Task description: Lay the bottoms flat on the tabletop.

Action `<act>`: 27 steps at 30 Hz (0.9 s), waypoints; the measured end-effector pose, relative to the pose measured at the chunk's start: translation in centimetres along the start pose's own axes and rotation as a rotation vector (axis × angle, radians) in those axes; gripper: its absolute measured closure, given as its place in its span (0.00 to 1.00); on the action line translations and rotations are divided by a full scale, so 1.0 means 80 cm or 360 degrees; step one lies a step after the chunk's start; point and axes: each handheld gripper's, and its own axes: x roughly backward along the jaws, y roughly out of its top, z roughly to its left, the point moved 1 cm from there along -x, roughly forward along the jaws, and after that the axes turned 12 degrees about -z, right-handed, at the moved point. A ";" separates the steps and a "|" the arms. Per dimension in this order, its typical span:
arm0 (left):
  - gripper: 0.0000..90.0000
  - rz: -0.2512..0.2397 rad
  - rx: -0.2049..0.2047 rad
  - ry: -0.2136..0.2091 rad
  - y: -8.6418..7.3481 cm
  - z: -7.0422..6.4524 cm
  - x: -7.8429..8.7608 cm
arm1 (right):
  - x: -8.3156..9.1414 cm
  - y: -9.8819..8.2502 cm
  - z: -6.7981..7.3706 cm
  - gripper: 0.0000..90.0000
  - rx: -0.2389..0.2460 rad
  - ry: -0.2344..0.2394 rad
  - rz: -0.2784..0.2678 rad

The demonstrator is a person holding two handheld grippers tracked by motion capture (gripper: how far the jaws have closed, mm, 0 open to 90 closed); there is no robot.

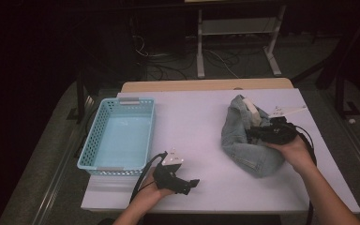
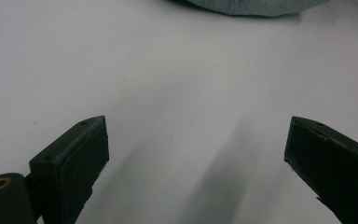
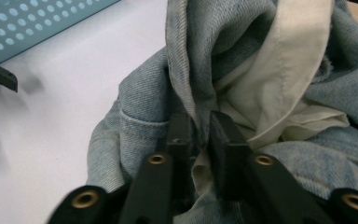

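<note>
With the right gripper (image 3: 199, 135) nipped onto a denim fold of the crumpled jeans (image 1: 248, 138), the step in hand reads as the first grasp on the garment. Its jaws stand nearly together, a ridge of blue cloth and a sliver of pale pocket lining (image 3: 279, 88) pinched between the pads. The jeans lie bunched at about 3 o'clock on the white table (image 1: 197, 126), well apart from the blue basket (image 1: 118, 136) at 9 o'clock. The left gripper (image 1: 187, 183) rests low at 6 o'clock, jaws wide apart over bare tabletop, nothing between them. Judgement: next move calls for lifting the pinched fold clear and carrying it toward 9 o'clock; left gripper probably needed for a second hold so the bundle does not drag or slip.
</note>
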 end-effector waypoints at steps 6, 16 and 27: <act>0.07 -0.0004 0.0006 -0.0002 0.001 0.001 -0.002 | 0.001 0.003 0.000 0.97 -0.0001 0.0018 -0.0045; 0.07 -0.0003 0.0000 0.0001 0.001 0.000 -0.001 | 0.023 0.024 0.002 0.97 -0.0031 0.0036 -0.0227; 0.07 -0.0001 -0.0004 -0.0001 0.001 0.000 -0.002 | 0.036 0.050 0.011 0.97 -0.0028 0.0067 -0.0370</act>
